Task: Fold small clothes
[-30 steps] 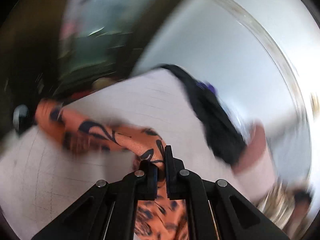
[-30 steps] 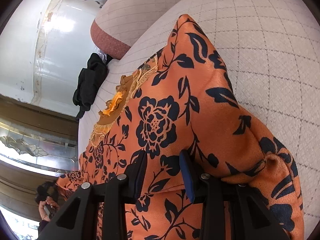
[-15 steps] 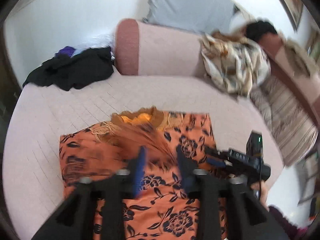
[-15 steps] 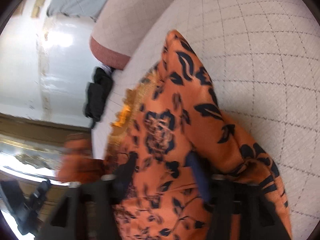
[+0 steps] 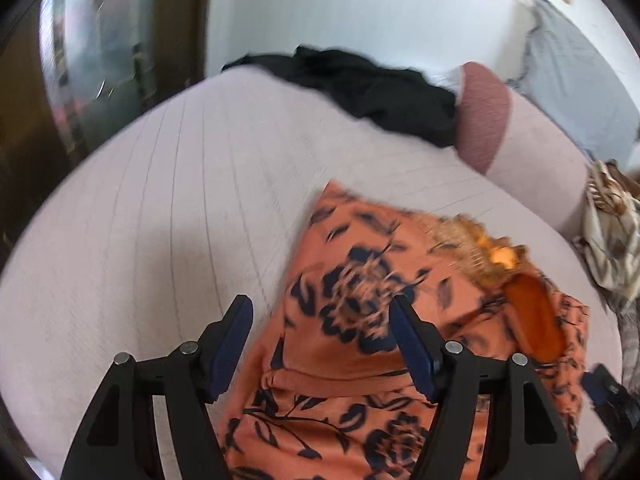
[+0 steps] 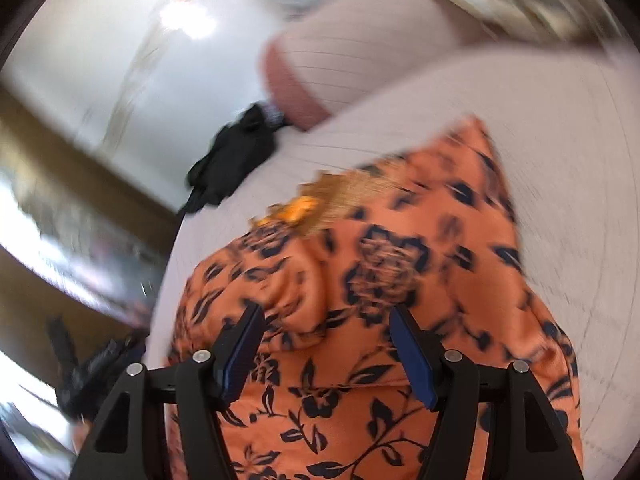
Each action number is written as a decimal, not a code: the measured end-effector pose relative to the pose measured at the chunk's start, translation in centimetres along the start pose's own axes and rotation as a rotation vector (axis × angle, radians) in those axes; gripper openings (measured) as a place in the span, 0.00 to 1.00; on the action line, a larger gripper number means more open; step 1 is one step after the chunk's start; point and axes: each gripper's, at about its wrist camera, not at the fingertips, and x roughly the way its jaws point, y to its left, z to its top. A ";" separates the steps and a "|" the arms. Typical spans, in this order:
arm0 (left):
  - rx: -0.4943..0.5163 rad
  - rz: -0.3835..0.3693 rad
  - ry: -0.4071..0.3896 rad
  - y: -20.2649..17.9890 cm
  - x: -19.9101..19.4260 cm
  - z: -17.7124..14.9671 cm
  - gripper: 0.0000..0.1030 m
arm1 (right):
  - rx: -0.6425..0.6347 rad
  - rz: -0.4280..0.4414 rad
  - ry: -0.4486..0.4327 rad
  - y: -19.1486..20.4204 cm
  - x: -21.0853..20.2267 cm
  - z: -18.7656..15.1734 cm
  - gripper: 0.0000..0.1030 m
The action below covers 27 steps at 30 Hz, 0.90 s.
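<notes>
garment [image 5: 352, 344] lies folded on the sofa [image 5: 160, 208] under and ahead of both claws, let go so the fold can settle: left claw [image 5: 322, 344] just opened wide, right claw [image 6: 326, 344] also wide, neither gripping cloth.

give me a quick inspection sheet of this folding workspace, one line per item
surface: pale pink quilted sofa seat, with a bolster with a dark pink end at the back.
job's things: orange garment with dark blue floral print lying on the seat, gold embroidered neckline showing, a fold across it.
clutter: crumpled black garment by the bolster; beige patterned cloth at the seat's edge.
grippers: left gripper open over the orange garment's edge, jaws just opened further; right gripper open above the garment; neither grips the cloth.
cables: nothing seen.
surroundings: white wall, dark wooden frame, grey cushion.
</notes>
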 end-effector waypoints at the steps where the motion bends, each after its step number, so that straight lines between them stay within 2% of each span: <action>1: -0.001 0.016 0.027 0.0 1.0 -0.7 0.69 | -0.087 -0.007 -0.011 1.8 0.0 -0.5 0.67; 3: 0.006 0.045 0.090 0.0 2.6 -0.9 0.69 | -0.204 -0.026 -0.037 4.4 0.2 -1.4 0.67; 5: -0.015 0.026 0.083 0.2 2.7 -0.6 0.69 | -0.273 -0.022 -0.047 6.7 1.0 -2.8 0.68; 9: 0.005 0.061 0.066 0.3 2.8 -0.9 0.69 | -0.317 0.034 -0.055 10.6 2.2 -4.2 0.75; 10: 0.023 0.066 0.063 0.0 2.8 -0.9 0.69 | -0.313 0.013 -0.064 11.8 2.9 -4.3 0.75; 12: 0.035 0.054 0.067 -0.1 2.9 -0.9 0.69 | -0.274 -0.103 -0.070 13.6 5.2 -4.5 0.75; 14: 0.017 0.038 0.070 0.3 3.0 -0.9 0.69 | -0.191 -0.201 -0.060 13.7 7.1 -4.1 0.75; 15: 0.011 0.031 0.072 0.3 3.1 -0.8 0.69 | -0.166 -0.233 -0.042 14.1 8.3 -4.3 0.66; 16: 0.011 0.026 0.072 0.3 3.1 -0.8 0.69 | -0.137 -0.271 0.021 13.6 9.8 -4.1 0.54; 17: 0.013 0.022 0.072 0.7 3.0 -0.9 0.69 | -0.134 -0.284 0.070 13.1 10.5 -4.0 0.18; 18: 0.016 0.019 0.074 0.7 2.9 -1.0 0.69 | -0.125 -0.298 0.088 13.8 11.8 -4.4 0.07; 21: 0.011 0.011 0.078 1.0 3.2 -1.1 0.69 | -0.129 -0.366 0.012 13.0 9.3 -3.2 0.03; 24: 0.024 0.014 0.077 1.1 3.3 -1.2 0.69 | -0.142 -0.471 -0.144 11.1 3.4 -0.3 0.03; 27: 0.050 0.027 0.073 0.7 3.8 -1.3 0.70 | -0.082 -0.516 -0.174 7.9 0.0 2.1 0.03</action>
